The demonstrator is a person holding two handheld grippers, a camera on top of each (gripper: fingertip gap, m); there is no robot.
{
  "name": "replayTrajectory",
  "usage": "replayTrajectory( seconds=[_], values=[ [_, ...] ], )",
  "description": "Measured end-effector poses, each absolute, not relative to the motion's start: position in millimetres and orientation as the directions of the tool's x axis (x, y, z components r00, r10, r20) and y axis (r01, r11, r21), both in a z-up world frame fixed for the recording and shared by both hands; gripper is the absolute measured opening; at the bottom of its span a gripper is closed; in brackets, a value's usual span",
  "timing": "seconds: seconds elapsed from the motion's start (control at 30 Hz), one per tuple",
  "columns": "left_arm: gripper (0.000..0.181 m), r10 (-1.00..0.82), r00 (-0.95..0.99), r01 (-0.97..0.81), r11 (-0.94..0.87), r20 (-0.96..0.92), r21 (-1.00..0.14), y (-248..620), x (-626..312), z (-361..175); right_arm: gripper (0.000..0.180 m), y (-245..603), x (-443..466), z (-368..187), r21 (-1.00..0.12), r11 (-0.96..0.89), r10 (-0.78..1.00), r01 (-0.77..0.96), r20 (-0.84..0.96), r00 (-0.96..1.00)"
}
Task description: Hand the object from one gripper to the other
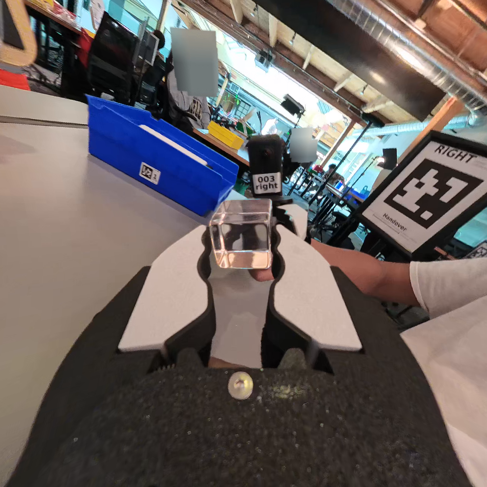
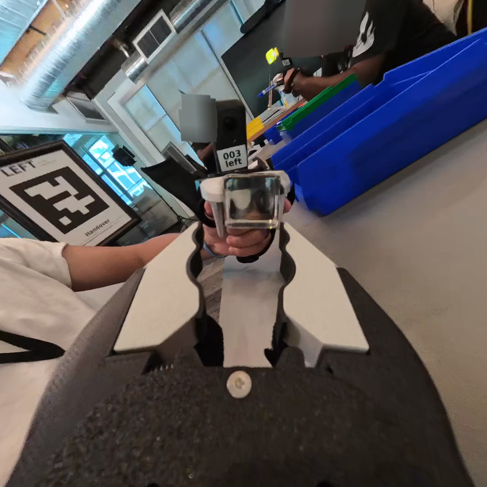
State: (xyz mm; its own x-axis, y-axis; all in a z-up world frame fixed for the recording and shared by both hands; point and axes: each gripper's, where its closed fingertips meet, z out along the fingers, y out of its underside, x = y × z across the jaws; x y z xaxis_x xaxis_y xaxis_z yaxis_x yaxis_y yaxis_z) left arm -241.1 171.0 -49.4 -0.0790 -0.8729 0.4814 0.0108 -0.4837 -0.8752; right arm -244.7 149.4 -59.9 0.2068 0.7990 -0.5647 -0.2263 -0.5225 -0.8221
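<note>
A clear cube (image 1: 241,233) sits between the fingertips of my left gripper (image 1: 239,237), which is shut on it and holds it above the grey table (image 1: 66,210). In the right wrist view the cube (image 2: 251,201) shows head-on, clamped by the left gripper's white fingers (image 2: 210,189). My right gripper (image 2: 239,232) is open and empty. Its tips are just short of the cube, pointing at it. From the left wrist view, one white finger (image 1: 297,218) of the right gripper and its black camera (image 1: 264,155) show just behind the cube.
A blue bin (image 1: 158,155) stands on the table beyond the grippers; it shows at the right in the right wrist view (image 2: 369,147). Framed marker signs (image 1: 432,192) (image 2: 58,195) stand at the table's side. The holder's forearms (image 1: 369,274) (image 2: 105,261) reach in. People work at far tables. The tips of both grippers are at nearly the same place.
</note>
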Motion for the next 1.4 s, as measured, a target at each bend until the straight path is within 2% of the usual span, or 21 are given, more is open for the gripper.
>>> replayTrajectory(
  seconds=[0.1,0.13,0.27,0.33,0.4,0.5,0.63,0.73,0.8,0.83,0.97,1.07,1.13,1.23,1.27,1.33,1.4],
  values=[
    [0.042,-0.880,-0.088,-0.018,-0.467,0.467,-0.884,160.8,-231.0,-52.9,0.053,150.4,-250.9,-61.1,-0.844,-0.493,0.814,-0.213,-0.533,0.230],
    [0.042,-0.880,-0.088,-0.017,-0.466,0.466,-0.884,159.4,-229.2,-53.6,0.043,153.7,-249.4,-63.5,-0.849,-0.483,0.810,-0.211,-0.526,0.261],
    [0.043,-0.884,-0.065,-0.042,-0.462,0.463,-0.886,159.1,-227.5,-60.1,0.043,154.3,-244.8,-69.4,-0.868,-0.471,0.820,-0.155,-0.496,0.286],
    [0.043,-0.897,-0.008,-0.043,-0.441,0.442,-0.896,165.4,-229.1,-64.6,0.043,161.0,-239.7,-78.7,-0.899,-0.426,0.819,-0.102,-0.431,0.378],
    [0.049,-0.896,0.059,-0.024,-0.441,0.439,-0.897,175.1,-233.1,-64.6,0.044,172.6,-229.5,-95.2,-0.935,-0.355,0.802,0.024,-0.291,0.522],
    [0.053,-0.865,0.215,-0.068,-0.476,0.453,-0.877,189.6,-238.6,-72.7,0.044,192.6,-208.4,-113.9,-0.927,-0.191,0.701,0.324,0.102,0.706],
    [0.058,-0.858,0.291,-0.154,-0.478,0.423,-0.865,185.5,-235.9,-81.4,0.044,198.2,-207.0,-103.8,-0.742,0.034,0.501,0.669,0.592,0.631],
    [0.057,-0.871,0.300,-0.193,-0.456,0.390,-0.869,182.1,-233.0,-86.7,0.044,191.6,-221.4,-90.1,-0.645,0.141,0.404,0.751,0.730,0.551],
    [0.052,-0.879,0.292,-0.214,-0.444,0.376,-0.870,180.3,-232.7,-89.4,0.044,188.9,-226.6,-85.3,-0.611,0.170,0.366,0.773,0.768,0.526],
    [0.043,-0.886,0.271,-0.224,-0.438,0.376,-0.870,177.3,-232.5,-89.4,0.044,189.0,-227.6,-87.0,-0.605,0.168,0.369,0.778,0.771,0.519],
    [0.040,-0.900,0.225,-0.268,-0.425,0.373,-0.864,173.0,-235.2,-89.0,0.044,184.0,-232.4,-86.3,-0.668,0.201,0.386,0.717,0.727,0.568],
    [0.040,-0.887,0.179,-0.249,-0.458,0.425,-0.853,174.6,-237.8,-85.1,0.048,183.4,-233.1,-83.9,-0.777,0.152,0.468,0.611,0.601,0.648],
    [0.040,-0.863,0.170,-0.215,-0.504,0.477,-0.836,181.8,-243.4,-83.2,0.056,180.6,-231.5,-78.9,-0.882,0.111,0.566,0.458,0.435,0.701],
    [0.040,-0.806,0.132,-0.119,-0.591,0.578,-0.798,192.5,-253.0,-75.6,0.061,176.0,-219.7,-70.5,-0.992,-0.062,0.735,0.106,0.026,0.677],
    [0.040,-0.786,0.103,-0.079,-0.618,0.610,-0.783,194.3,-255.0,-70.9,0.062,175.9,-213.5,-69.1,-0.986,-0.164,0.769,-0.022,-0.142,0.623],
    [0.040,-0.741,0.030,0.006,-0.671,0.671,-0.742,195.6,-256.4,-59.3,0.067,179.1,-203.3,-62.6,-0.891,-0.376,0.764,-0.253,-0.453,0.460],
    [0.040,-0.703,-0.008,0.049,-0.711,0.711,-0.702,195.1,-253.8,-53.9,0.067,176.4,-203.5,-52.0,-0.773,-0.507,0.741,-0.381,-0.617,0.264]
  ],
)
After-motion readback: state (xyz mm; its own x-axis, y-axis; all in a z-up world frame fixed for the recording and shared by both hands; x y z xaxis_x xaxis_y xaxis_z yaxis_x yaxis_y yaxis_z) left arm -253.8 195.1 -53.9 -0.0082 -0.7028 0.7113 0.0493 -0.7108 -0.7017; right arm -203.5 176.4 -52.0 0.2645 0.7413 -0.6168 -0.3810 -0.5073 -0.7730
